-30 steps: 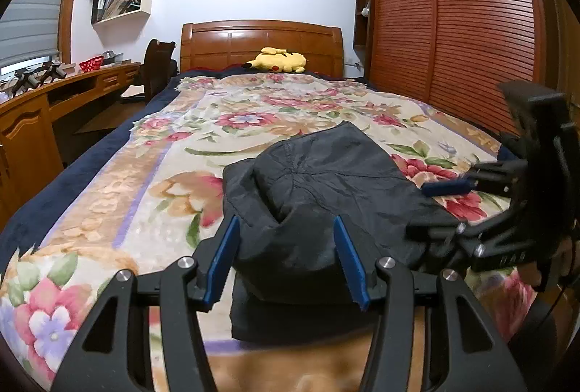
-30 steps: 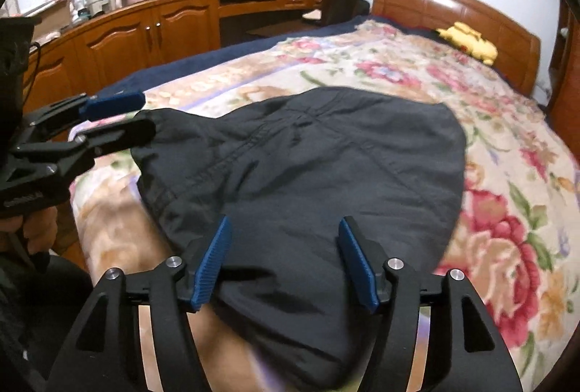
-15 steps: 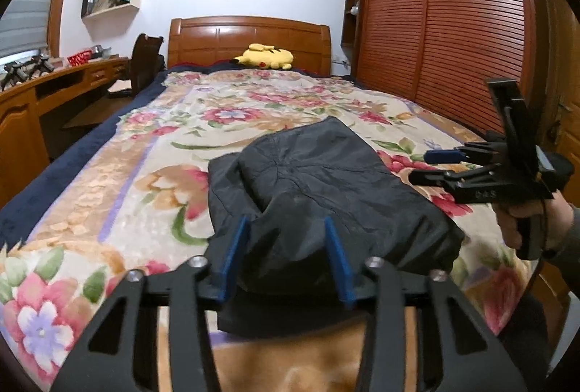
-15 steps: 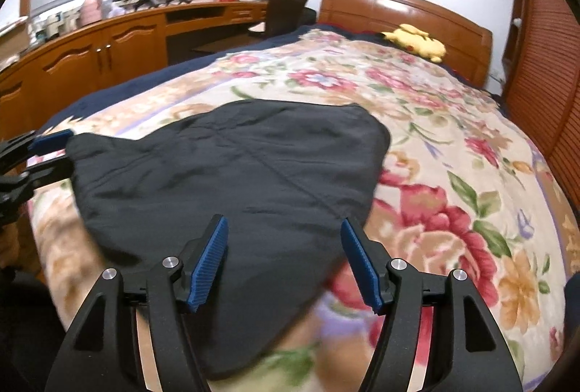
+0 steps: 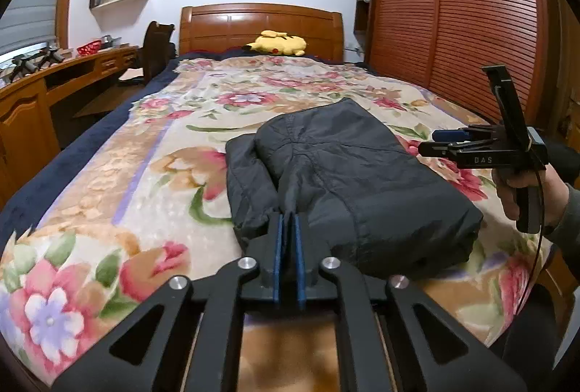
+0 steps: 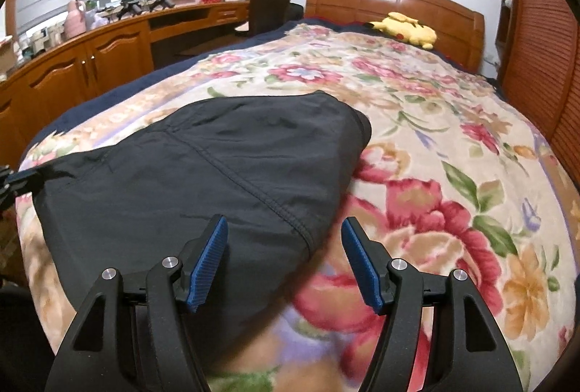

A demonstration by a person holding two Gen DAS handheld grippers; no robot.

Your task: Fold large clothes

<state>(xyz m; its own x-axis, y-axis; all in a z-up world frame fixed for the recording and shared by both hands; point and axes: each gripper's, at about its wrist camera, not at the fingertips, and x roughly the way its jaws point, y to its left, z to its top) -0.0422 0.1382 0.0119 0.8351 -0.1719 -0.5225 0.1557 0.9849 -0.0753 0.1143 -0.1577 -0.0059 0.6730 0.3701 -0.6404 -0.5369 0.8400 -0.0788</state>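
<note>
On floral bedspread, smooth dark folded garment

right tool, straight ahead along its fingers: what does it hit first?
Most likely the near corner of the dark folded garment, which lies between and just beyond the open right tool. Depth is unclear; slightly to the right it would meet the floral blanket instead.

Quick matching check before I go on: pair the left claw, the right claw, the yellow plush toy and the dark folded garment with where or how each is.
Things:
1. left claw
2. right claw
3. yellow plush toy
4. dark folded garment

States:
A. by the wooden headboard
B. open, above the garment's edge
C. shut on a garment fold
D. lying on the floral bedspread

Pairs: 1-C, 2-B, 3-A, 4-D
</note>
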